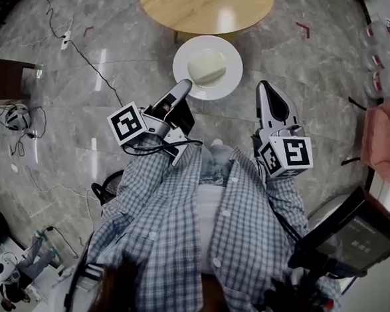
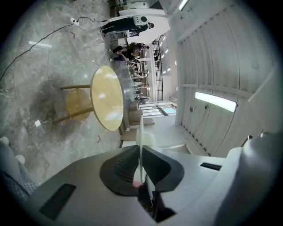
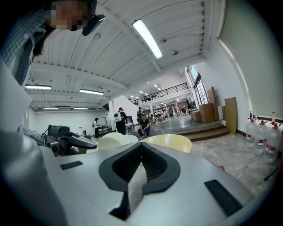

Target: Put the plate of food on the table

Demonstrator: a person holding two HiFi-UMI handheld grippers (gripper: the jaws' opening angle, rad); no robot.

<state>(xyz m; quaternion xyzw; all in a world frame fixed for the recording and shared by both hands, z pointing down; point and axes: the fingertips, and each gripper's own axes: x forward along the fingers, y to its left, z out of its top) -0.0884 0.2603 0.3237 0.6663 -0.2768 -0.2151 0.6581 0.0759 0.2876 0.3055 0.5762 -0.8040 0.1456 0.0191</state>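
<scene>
- White plate (image 1: 186,59) is hanging in the air at the upper middle of the head view, carrying a pale yellowish lump of food (image 1: 208,66) at its centre. It is sitting just below the near edge of the table, and from this steep angle it appears to be over the floor rather than the tabletop.
- Left gripper (image 1: 184,86) is reaching up from the lower left and pinching the plate's lower-left rim. In the left gripper view its jaws are clamping on that rim, which is showing edge-on as a thin white line between them.
- Right gripper (image 1: 269,89) is pointing up the frame to the right of the plate, apart from it, with its jaws pressed together and gripping nothing.
- Round wooden table (image 1: 205,6) is filling the top centre of the head view, its glossy top catching the light.
- Checked shirt (image 1: 176,231) of the person is taking up the lower middle.
- Grey marble floor (image 1: 85,111) is spreading around everything, with a black cable (image 1: 88,58) trailing across the upper left.
- Water bottles (image 1: 381,58) are standing at the upper right edge, with a pink chair (image 1: 386,139) just below them.
</scene>
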